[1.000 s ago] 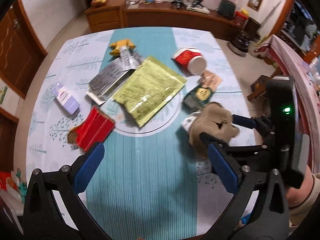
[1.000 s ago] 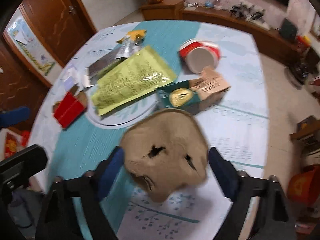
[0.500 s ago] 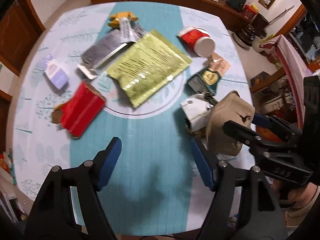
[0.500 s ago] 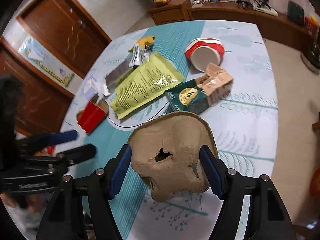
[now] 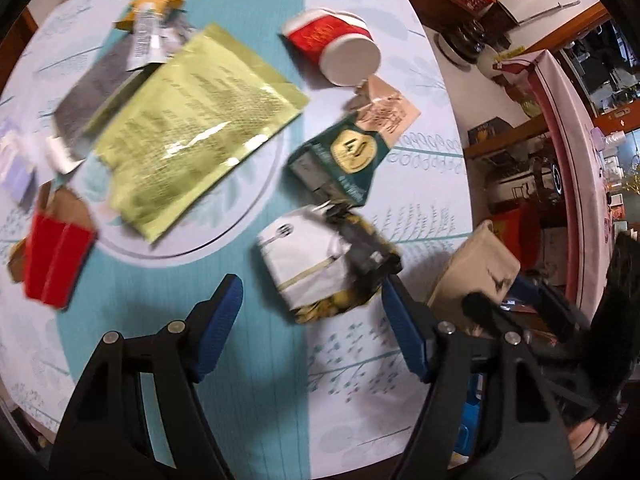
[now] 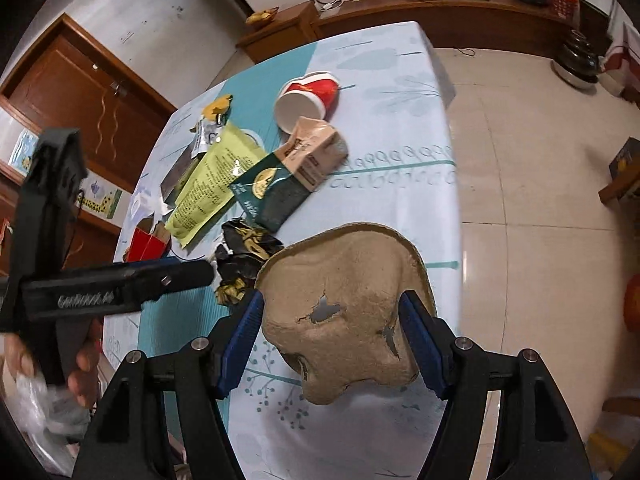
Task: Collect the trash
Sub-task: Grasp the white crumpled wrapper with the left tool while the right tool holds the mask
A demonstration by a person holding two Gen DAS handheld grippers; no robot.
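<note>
The right gripper has its jaws pressed on both sides of a torn pulp tray, lifted over the near right edge of the surface. The tray looks light and stiff but brittle, already holed, so a gentle squeeze across its walls should do. The left gripper hangs empty, jaws about two-thirds apart after narrowing, just short of a crumpled white and dark wrapper near the middle of the near edge. That wrapper should be light, soft and springy; best pinched across its bulk. Still lying about: one red cup on its side toward the far right edge, one green carton and one tan carton touching it, one slippery yellow-green pouch at the centre, one grey foil pack, one small yellow wrapper at the far edge, one red fries box and one pale box at the left edge
</note>
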